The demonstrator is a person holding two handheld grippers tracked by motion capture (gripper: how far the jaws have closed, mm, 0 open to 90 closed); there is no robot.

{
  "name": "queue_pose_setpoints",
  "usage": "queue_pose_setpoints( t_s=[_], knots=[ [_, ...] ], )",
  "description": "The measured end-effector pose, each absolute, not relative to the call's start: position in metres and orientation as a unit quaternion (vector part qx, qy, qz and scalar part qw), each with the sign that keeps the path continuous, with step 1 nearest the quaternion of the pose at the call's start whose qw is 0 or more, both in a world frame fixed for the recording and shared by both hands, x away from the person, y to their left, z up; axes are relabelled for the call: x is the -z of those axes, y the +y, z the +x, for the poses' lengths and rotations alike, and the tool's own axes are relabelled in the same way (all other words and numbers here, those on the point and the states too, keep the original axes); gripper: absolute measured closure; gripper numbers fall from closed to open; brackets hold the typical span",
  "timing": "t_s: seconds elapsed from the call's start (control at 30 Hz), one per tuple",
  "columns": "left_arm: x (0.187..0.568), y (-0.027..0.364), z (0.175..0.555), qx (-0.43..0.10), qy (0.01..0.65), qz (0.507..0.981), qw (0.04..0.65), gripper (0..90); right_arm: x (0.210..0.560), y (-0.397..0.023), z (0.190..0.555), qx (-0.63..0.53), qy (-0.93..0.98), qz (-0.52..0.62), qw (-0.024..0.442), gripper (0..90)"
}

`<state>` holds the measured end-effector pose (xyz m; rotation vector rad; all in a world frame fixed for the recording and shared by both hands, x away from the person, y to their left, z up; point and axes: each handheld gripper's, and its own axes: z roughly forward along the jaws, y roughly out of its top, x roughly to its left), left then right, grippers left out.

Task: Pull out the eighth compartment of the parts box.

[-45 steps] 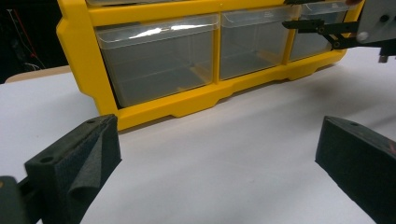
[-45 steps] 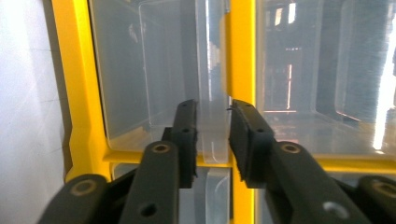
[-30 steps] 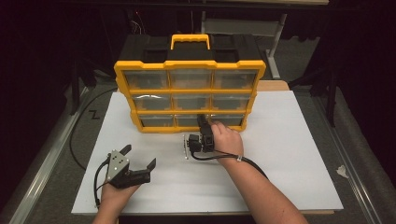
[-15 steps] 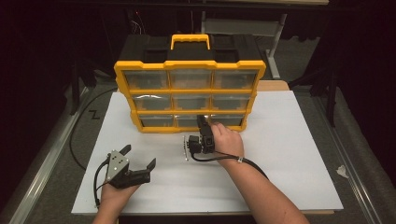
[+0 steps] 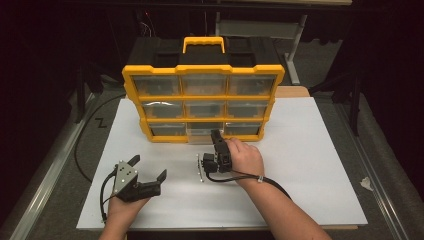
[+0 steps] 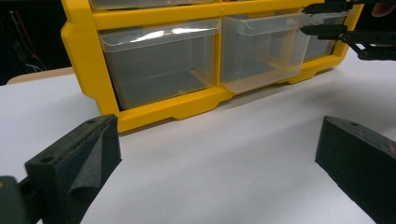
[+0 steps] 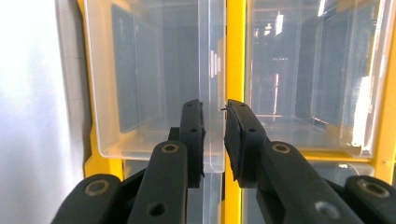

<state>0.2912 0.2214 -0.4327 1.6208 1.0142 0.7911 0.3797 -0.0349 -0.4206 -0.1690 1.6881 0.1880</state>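
Currently the clear bottom-middle drawer of the yellow organizer sticks partly out at the back of the white bench. Right gripper has its jaws clamped on the drawer's front wall, so the step looks like pulling it open. Next move likely needs a straight, level pull toward the person. Left gripper rests on the bench, jaws apart, holding nothing.

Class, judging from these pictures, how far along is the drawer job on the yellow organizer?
Done: the bottom-middle drawer sticks partly out of the organizer. In hand: the right gripper is shut on its front lip. Left: drawing it clear; the left gripper rests open on the table.
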Motion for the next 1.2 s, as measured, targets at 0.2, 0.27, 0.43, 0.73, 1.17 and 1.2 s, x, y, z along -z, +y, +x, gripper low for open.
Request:
queue_pose_setpoints(
  t_s=[0.2, 0.27, 0.43, 0.73, 1.17, 1.2],
  knots=[
    [0.433, 0.221, 0.291, -0.329, 0.422, 0.673, 0.511, 1.1, 0.422, -0.035, 0.374, -0.081, 0.747, -0.079, 0.656, 78.9],
    [0.433, 0.221, 0.291, -0.329, 0.422, 0.674, 0.51, 1.1, 0.423, -0.035, 0.373, -0.082, 0.746, -0.078, 0.656, 78.9],
    [0.433, 0.221, 0.291, -0.328, 0.422, 0.674, 0.51, 1.1, 0.422, -0.035, 0.373, -0.081, 0.748, -0.076, 0.654, 78.4],
    [0.433, 0.221, 0.291, -0.328, 0.421, 0.674, 0.51, 1.1, 0.414, -0.032, 0.375, -0.096, 0.766, -0.068, 0.631, 58.0],
    [0.433, 0.221, 0.291, -0.328, 0.42, 0.675, 0.51, 1.1, 0.408, -0.033, 0.38, -0.099, 0.788, -0.05, 0.606, 76.6],
    [0.433, 0.221, 0.291, -0.328, 0.42, 0.675, 0.511, 1.1, 0.408, -0.033, 0.379, -0.097, 0.786, -0.055, 0.608, 76.7]
  ],
)
